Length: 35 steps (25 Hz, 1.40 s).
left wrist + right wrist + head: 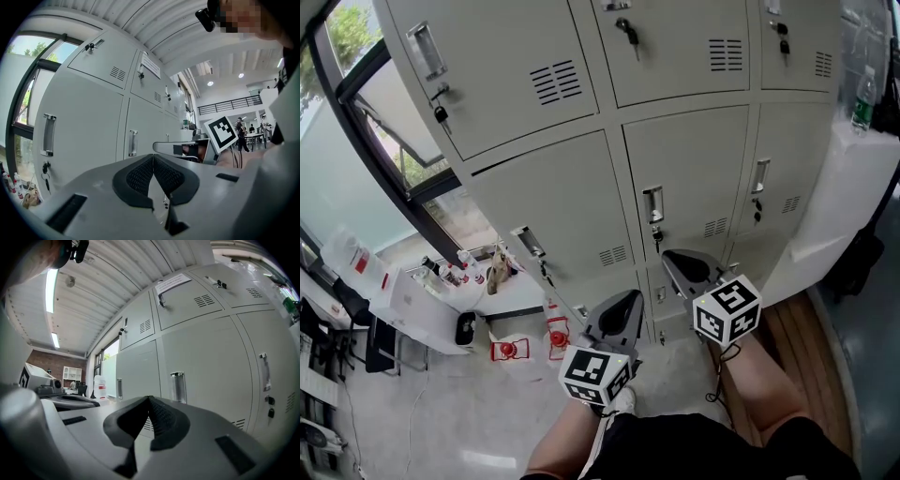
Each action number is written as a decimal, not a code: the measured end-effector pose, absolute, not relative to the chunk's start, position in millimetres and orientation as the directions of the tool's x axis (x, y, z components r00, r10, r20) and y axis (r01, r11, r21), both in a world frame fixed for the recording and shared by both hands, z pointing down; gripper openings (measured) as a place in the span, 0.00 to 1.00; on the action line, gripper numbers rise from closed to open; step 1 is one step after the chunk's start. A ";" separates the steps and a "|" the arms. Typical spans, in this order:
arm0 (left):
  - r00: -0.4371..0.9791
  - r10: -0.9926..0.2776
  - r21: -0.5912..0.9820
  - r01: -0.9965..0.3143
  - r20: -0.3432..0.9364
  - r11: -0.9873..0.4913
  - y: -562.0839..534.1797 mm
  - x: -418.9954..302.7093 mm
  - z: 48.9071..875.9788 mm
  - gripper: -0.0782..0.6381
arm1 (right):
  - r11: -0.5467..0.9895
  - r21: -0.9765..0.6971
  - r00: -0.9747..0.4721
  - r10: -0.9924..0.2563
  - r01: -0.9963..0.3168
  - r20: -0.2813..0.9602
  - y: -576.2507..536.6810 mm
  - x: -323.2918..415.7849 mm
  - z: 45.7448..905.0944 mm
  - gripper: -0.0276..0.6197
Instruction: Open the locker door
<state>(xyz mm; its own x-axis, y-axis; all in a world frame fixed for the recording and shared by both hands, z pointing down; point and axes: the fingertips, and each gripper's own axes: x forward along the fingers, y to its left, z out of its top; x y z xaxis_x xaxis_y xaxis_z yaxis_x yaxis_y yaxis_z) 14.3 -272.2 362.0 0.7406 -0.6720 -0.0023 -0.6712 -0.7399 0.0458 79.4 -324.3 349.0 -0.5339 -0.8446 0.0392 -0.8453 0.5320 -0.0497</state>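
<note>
A bank of grey metal lockers (694, 159) fills the head view, every door shut. The middle door ahead has a chrome handle (652, 204) with a key (656, 234) hanging under it. My right gripper (668, 255) is shut and holds nothing. It points level at that door, a short way off, and its handle (178, 386) stands just beyond the fingertips (154, 411). To its left and lower, my left gripper (630, 298) is also shut and empty. It faces the neighbouring door with its handle (132, 143). The right gripper's marker cube (221, 132) shows beside it.
A window (356, 103) is at the left, with a low white table (431, 300) of bottles below it. Red items (558, 336) lie on the floor near the lockers. At the right stands a white cabinet (853, 178) with a green-labelled bottle (862, 98) on top. The person's legs (769, 394) are below.
</note>
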 end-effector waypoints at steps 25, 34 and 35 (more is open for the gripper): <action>0.868 -0.496 0.085 -0.495 0.012 -0.865 -361.7 -3.7 377.3 0.13 | 0.275 0.034 -0.270 -0.957 -0.961 0.111 -450.6 77.5 360.2 0.41; 0.894 -0.448 0.094 -0.447 0.010 -0.890 -373.9 -0.8 379.5 0.13 | 0.253 0.051 -0.245 -0.961 -0.966 0.130 -463.5 73.5 364.4 0.36; 0.896 -0.444 0.095 -0.443 0.010 -0.892 -375.1 -0.5 379.4 0.13 | 0.254 0.051 -0.245 -0.961 -0.966 0.131 -463.9 73.2 364.4 0.36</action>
